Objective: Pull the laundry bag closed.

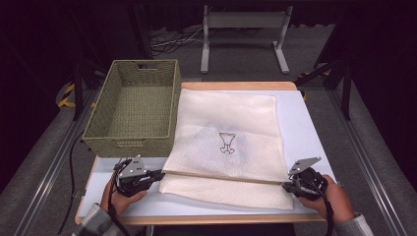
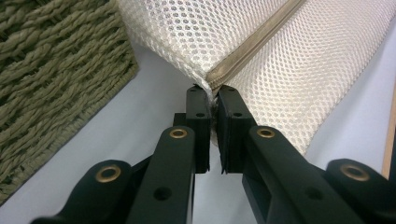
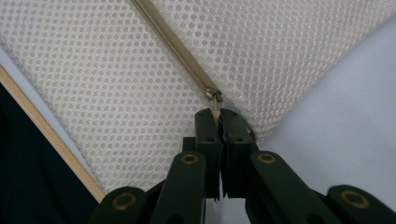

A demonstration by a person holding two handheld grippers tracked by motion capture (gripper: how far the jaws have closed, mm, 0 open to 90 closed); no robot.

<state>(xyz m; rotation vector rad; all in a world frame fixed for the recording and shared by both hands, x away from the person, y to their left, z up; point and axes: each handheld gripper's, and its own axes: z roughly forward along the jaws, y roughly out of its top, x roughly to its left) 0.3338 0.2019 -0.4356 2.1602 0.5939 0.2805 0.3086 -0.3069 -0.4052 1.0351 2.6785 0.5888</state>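
The mesh bag lies flat on the tabletop, a cream net pouch with a small dark drawing near its middle. Its zip runs across the near part of the bag from 9 to 3 o'clock, and the strip of mesh below the zip reaches almost to the tabletop's near edge.

At the zip's 9 o'clock end the left tool is pinched onto the bag's corner; in the left gripper view the jaws stand nearly together with the mesh edge caught between the pads, right where the zip ends. At the 3 o'clock end the right tool is clamped on the zip pull; in the right gripper view the small tab disappears between the closed jaws, with the zip running away toward 11 o'clock.

A woven basket stands at 10 o'clock from the bag, its side just beside the bag's left edge. Both hands rest at the near edge, at 7 and 5 o'clock.
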